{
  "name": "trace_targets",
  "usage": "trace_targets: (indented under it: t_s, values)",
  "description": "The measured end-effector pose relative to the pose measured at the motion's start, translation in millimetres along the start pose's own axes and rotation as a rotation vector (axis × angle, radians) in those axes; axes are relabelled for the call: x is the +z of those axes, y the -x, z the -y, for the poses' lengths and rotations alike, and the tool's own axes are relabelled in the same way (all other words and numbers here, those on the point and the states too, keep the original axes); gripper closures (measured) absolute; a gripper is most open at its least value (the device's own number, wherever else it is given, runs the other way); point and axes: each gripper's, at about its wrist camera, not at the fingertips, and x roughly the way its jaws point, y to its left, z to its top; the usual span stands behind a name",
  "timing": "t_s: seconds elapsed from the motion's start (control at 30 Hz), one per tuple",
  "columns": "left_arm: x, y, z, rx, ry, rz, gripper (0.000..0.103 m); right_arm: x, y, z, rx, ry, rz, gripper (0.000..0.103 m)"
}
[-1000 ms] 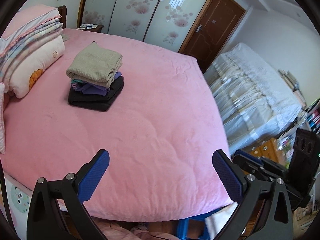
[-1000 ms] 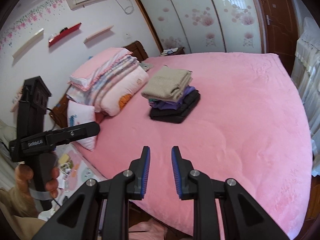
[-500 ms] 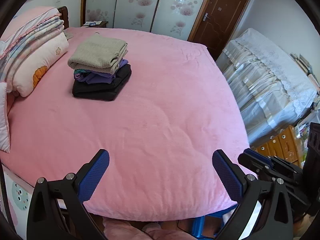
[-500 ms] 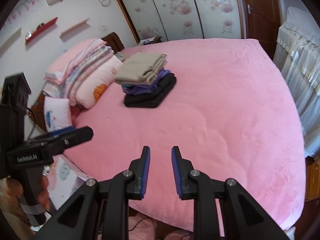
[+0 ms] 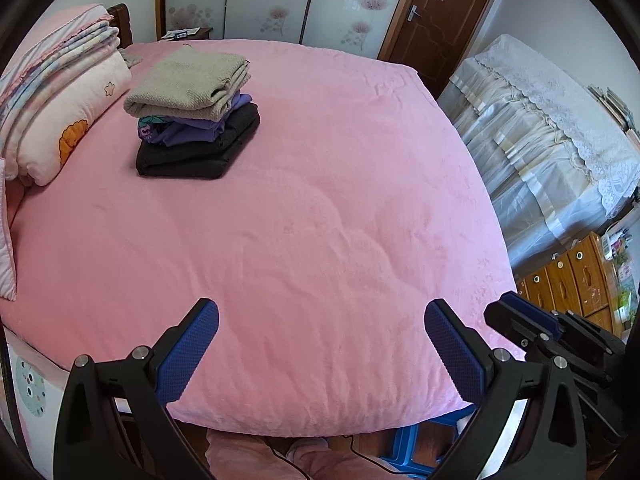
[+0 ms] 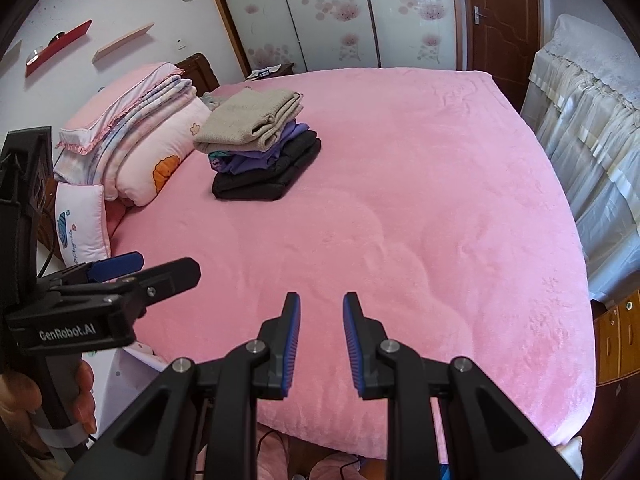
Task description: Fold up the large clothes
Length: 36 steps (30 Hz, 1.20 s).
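Left wrist view: the left gripper (image 5: pixel 320 316) hangs over the near edge of the pink bedspread (image 5: pixel 320 208), its blue-padded fingers spread wide and holding nothing. Far up the bed on the left lies the stack of folded clothes (image 5: pixel 196 116) — a beige knit on top, purple garments in the middle, a black one at the bottom. Just left of the stack sit the folded quilts and pillows (image 5: pixel 56 100), close to it but whether they touch cannot be told. The right gripper (image 5: pixel 532 320) shows at the lower right edge, beside the bed's corner. Past the bed stand the wooden door (image 5: pixel 436 12) and a covered piece of furniture (image 5: pixel 548 128).

Right wrist view: the right gripper (image 6: pixel 320 308) is above the near part of the bedspread (image 6: pixel 420 220), its fingers apart by a narrow gap, nothing between them. The stack of clothes (image 6: pixel 260 148) rests well ahead and to the left, near the quilts and pillows (image 6: pixel 140 136). The left gripper (image 6: pixel 132 272) enters from the left — held by a hand (image 6: pixel 48 404) — with its fingers empty.
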Motion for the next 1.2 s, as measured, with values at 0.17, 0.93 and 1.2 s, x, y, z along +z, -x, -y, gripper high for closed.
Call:
trace_targets:
  t_s: [0.17,0.93,1.2]
  values:
    - [0.1,-4.7,4.5,0.019,-0.011,-0.007,0.001,-1.9,-5.2,4.0,-0.002,-0.027,-0.019,0.081]
    - [3.7,-9.4,7.2,0.135,0.015,0.004,0.001,3.1,-14.6,2.0,-0.004,-0.003,-0.038,0.081]
    - [0.6,-16.2,6.6,0.150,0.022,-0.015,0.001,4.4,-18.2,1.9,-0.015,0.005,-0.050,0.081]
